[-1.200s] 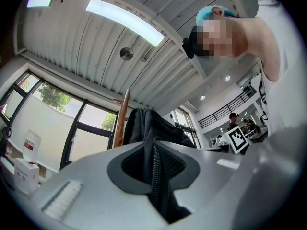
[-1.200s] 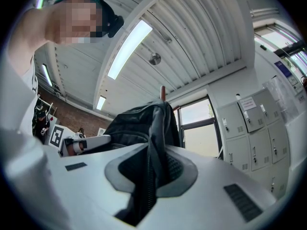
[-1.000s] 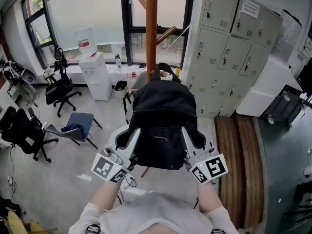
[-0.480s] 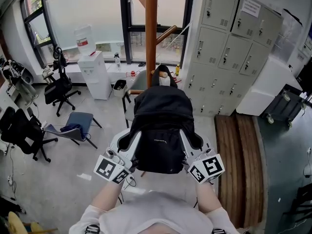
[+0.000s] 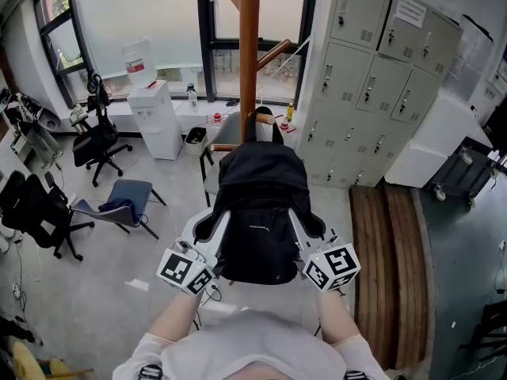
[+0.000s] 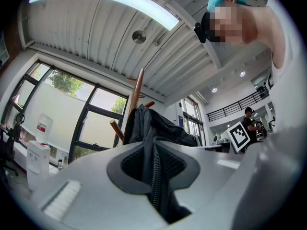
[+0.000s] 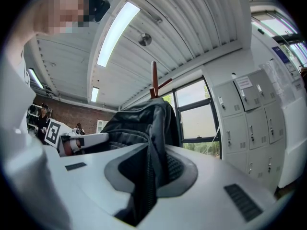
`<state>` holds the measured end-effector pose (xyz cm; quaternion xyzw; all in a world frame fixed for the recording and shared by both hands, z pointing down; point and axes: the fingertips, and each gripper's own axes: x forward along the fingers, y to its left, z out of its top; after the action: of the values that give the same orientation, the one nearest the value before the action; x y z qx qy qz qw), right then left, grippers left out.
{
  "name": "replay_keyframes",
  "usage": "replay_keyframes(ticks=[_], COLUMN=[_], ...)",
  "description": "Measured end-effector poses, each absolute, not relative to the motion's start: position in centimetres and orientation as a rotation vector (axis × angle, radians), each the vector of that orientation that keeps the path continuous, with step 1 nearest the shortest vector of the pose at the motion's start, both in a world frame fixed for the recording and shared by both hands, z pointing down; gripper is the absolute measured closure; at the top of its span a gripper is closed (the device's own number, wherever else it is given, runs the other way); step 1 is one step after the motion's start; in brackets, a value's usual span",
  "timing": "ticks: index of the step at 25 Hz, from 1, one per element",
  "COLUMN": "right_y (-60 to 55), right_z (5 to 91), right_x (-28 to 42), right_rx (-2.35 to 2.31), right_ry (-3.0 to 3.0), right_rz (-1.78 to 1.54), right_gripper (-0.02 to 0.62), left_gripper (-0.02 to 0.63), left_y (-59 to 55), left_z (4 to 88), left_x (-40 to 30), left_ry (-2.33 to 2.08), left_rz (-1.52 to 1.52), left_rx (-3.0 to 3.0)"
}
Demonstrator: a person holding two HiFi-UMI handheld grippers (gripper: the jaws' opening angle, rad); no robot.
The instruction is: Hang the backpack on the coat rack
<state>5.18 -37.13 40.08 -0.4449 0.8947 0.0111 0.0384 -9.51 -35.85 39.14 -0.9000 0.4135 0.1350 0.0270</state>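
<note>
A black backpack (image 5: 261, 204) is pinched by its side fabric in the jaws of the left gripper (image 5: 212, 226) and the right gripper (image 5: 310, 226). The left jaws have just been eased slightly wider. The backpack is held before the wooden coat rack (image 5: 249, 54) at 12 o'clock, above a grey floor (image 5: 119, 291). Lockers (image 5: 372, 77) are seen at 2 o'clock and a water dispenser (image 5: 154, 121) at 10 o'clock.

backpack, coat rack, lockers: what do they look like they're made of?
backpack: black woven fabric, likely nylon; matte, soft folds, zipper teeth showing.
coat rack: probably wood; reddish-brown, smooth, slightly glossy round pole and pegs.
lockers: likely painted sheet metal; flat pale grey doors with vent slots.
</note>
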Motion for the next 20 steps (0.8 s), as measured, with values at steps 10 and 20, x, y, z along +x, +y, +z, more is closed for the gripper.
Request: replay_keyframes(ticks=[10,20], right_y=[-38.5,-40.0], right_z=[42.7,44.0], right_x=[4.9,6.1], right_rx=[-1.405,-1.564], right_ry=[2.783,2.743], right_rz=[-0.071,-0.048], right_gripper=[0.541,0.428], left_gripper=[0.552,0.475], left_y=[-37.2,-38.5], left_z=[41.8,43.4], left_x=[-9.7,-10.6], left_ry=[1.348,1.457], left_rz=[0.314,0.236], left_rx=[-2.790,-2.726])
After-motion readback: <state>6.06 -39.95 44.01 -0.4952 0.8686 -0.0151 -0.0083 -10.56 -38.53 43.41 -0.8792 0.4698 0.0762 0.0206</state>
